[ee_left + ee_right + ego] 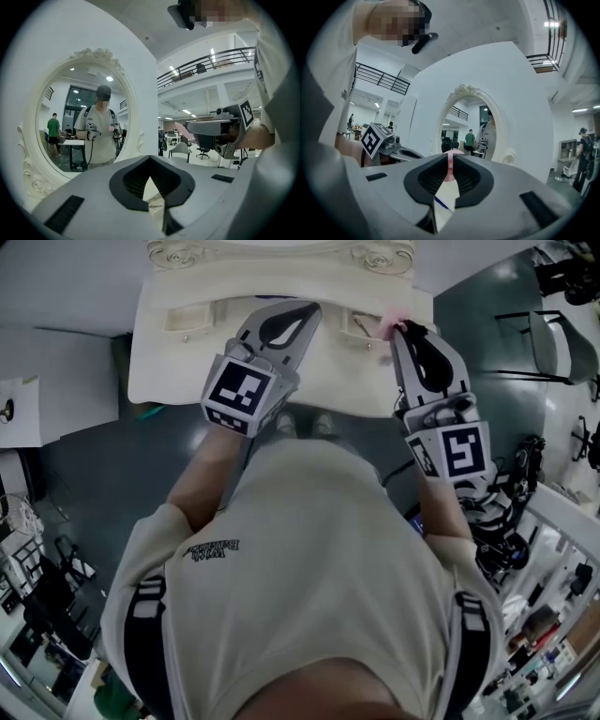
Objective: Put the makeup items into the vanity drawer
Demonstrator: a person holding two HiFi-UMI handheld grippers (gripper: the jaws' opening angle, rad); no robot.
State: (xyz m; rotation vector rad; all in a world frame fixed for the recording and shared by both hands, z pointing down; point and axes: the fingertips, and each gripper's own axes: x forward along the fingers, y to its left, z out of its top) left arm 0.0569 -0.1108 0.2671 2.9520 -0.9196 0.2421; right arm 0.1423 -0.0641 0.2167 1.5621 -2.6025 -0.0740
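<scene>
The cream vanity table (169, 371) stands in front of me, with a small knobbed drawer at its left (187, 321) and another at its right (360, 326). Whether either drawer is open I cannot tell. My right gripper (398, 328) hovers by the right drawer, shut on a small pink makeup item (395, 322). In the right gripper view that pink item (450, 168) shows pinched between the fingertips of the right gripper (450, 158). My left gripper (312, 307) is over the middle of the tabletop. Its jaws meet with nothing between them, as the left gripper view shows (149, 158).
An ornate oval mirror (79, 117) rises at the back of the vanity and also shows in the right gripper view (474, 123). A chair (553, 343) stands on the grey floor to the right. Shelving and cables (525, 615) crowd the lower right.
</scene>
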